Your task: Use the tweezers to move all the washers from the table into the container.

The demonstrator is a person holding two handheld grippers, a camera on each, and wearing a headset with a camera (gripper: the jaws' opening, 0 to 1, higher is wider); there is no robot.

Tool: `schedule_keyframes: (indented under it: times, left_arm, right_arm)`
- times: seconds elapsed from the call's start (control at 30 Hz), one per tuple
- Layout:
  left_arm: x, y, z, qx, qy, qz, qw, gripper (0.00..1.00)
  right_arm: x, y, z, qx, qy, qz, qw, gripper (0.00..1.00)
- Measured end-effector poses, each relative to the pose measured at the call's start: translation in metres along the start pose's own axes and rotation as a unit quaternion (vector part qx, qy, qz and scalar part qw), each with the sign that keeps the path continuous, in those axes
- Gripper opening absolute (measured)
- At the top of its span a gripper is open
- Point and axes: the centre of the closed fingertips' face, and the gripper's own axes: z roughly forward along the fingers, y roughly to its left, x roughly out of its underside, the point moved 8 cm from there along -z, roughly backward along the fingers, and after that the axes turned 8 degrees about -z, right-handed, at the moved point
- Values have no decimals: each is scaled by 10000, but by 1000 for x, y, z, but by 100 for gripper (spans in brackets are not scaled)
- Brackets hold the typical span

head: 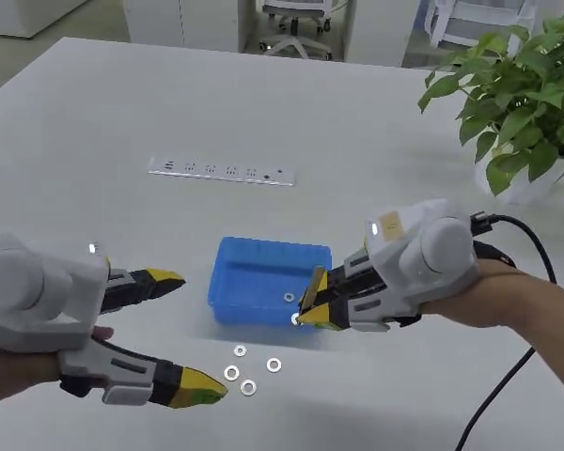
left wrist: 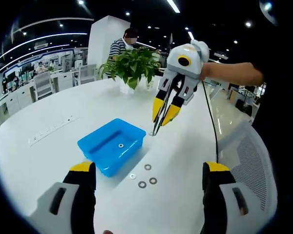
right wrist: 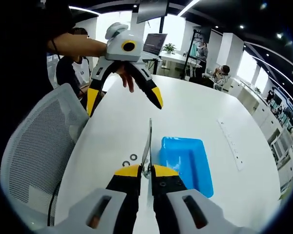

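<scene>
Tweezers (right wrist: 148, 144) sat clamped in the right gripper (head: 312, 305), tips beside the container (head: 254, 268); the left gripper (head: 190, 334) gaped wide, loose washers (head: 249, 386) on the counter (head: 122, 113) just ahead.

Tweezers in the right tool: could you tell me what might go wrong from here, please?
The tweezers, clamped in the right tool, have their tips at the near rim of the blue container; the washer there could fall outside. Four loose washers lie on the table nearby, so a low sweep might scatter them.

Four washers (head: 240, 350) lie loose, one more inside the one container (head: 227, 282).
</scene>
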Motion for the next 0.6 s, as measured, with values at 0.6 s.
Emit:
schedule_keyframes:
  times: [0.6]
  left_arm:
    - [8, 9, -7, -172, 44, -118, 9998, 99]
  right_arm:
    - [-4, -38, 10, 138, -96, -102, 9998, 9]
